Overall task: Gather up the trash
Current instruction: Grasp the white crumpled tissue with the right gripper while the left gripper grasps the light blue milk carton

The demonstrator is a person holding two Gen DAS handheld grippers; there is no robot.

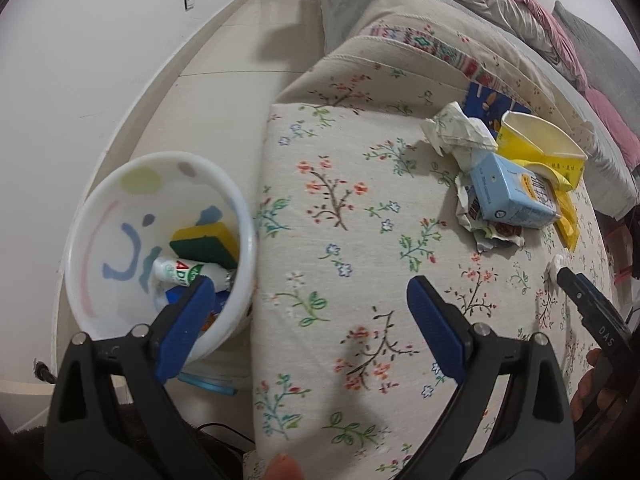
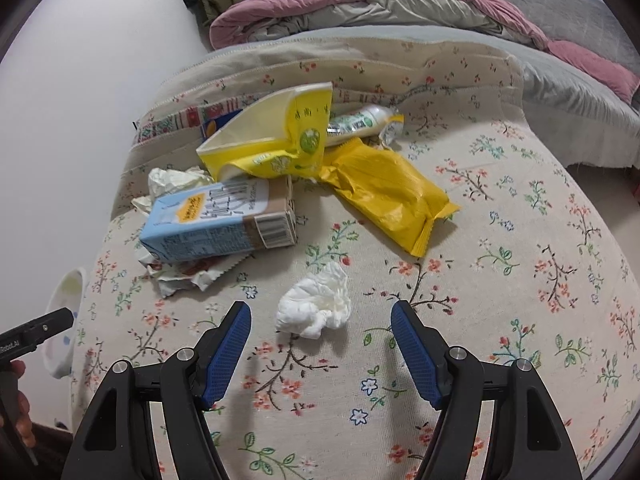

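Right wrist view: right gripper [image 2: 321, 328] spread wide and empty, a crumpled white tissue [image 2: 316, 306] on the floral cover [image 2: 500, 300] just ahead between its fingers. Left gripper [image 1: 310, 300] gapes empty too, over the cover's edge beside the white bin [image 1: 92, 240].

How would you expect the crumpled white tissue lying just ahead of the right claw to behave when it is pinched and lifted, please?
The crumpled white tissue looks soft and loosely wadded, so it would probably squash flat between the pads rather than resist. It seems very light for its bulk and unlikely to roll. Lying alone on the floral cover, it should lift without dragging other litter.
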